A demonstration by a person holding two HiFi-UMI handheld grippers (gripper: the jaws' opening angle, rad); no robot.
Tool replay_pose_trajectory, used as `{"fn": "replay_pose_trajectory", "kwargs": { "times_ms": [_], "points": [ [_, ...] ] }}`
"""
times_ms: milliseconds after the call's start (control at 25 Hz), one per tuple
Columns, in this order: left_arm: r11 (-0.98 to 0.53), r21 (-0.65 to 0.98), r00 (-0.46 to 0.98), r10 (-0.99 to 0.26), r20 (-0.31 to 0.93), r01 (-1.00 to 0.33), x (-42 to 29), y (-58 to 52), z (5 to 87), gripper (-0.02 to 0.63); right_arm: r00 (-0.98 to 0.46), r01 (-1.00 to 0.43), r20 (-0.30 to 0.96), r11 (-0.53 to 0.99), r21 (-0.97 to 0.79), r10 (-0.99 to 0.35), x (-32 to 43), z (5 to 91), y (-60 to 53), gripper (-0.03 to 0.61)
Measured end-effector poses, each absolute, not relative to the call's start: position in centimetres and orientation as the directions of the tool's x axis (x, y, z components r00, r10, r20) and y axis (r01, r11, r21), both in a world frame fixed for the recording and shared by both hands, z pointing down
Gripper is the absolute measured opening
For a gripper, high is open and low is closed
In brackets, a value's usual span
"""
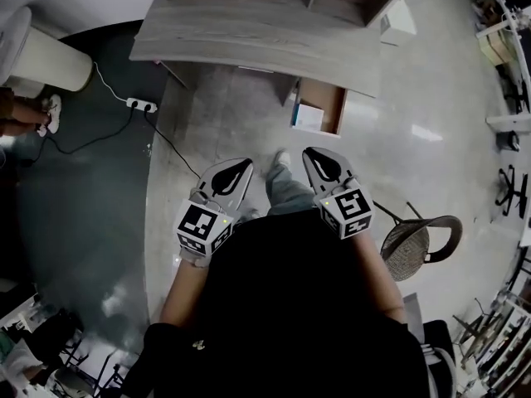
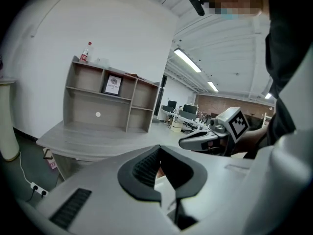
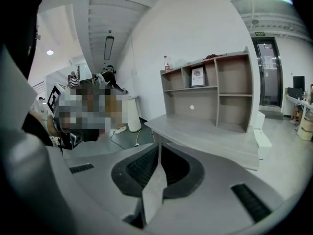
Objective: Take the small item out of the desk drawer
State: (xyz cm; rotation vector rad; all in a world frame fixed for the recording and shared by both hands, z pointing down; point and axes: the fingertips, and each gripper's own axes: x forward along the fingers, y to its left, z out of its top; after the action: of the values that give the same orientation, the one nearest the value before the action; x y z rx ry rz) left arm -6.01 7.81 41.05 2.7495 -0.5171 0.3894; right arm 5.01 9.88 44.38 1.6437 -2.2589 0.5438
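The grey desk (image 1: 249,36) stands ahead of me. Its wooden drawer (image 1: 334,106) is pulled open under the right end. A flat white and pale blue item (image 1: 308,116) lies inside the drawer. Both grippers hang close to the person's body, well short of the drawer. My left gripper (image 1: 246,163) is shut with nothing between its jaws, and its tips meet in the left gripper view (image 2: 159,148). My right gripper (image 1: 309,151) is also shut and empty, pointing toward the desk (image 3: 205,131) in the right gripper view (image 3: 159,145).
A shelf unit (image 2: 110,102) with a bottle (image 2: 86,53) on top sits on the desk. On the floor at the left lie a power strip (image 1: 141,104) and its cable, near a white cylinder (image 1: 50,56). A chair (image 1: 419,243) stands at my right.
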Motion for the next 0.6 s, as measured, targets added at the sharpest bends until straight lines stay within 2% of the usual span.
{"fn": "replay_pose_trajectory", "kwargs": {
  "times_ms": [360, 600],
  "points": [
    [-0.85, 0.244, 0.847, -0.349, 0.401, -0.466, 1.0, -0.3, 41.5, 0.009, -0.394, -0.914, 0.583, 0.366, -0.172, -0.711, 14.5, 50.8, 1.5, 0.002],
    [-0.807, 0.254, 0.804, -0.391, 0.448, -0.533, 2.0, -3.0, 42.7, 0.009, -0.438, -0.876, 0.679, 0.447, -0.178, -0.589, 17.5, 56.2, -1.7, 0.066]
  ]
}}
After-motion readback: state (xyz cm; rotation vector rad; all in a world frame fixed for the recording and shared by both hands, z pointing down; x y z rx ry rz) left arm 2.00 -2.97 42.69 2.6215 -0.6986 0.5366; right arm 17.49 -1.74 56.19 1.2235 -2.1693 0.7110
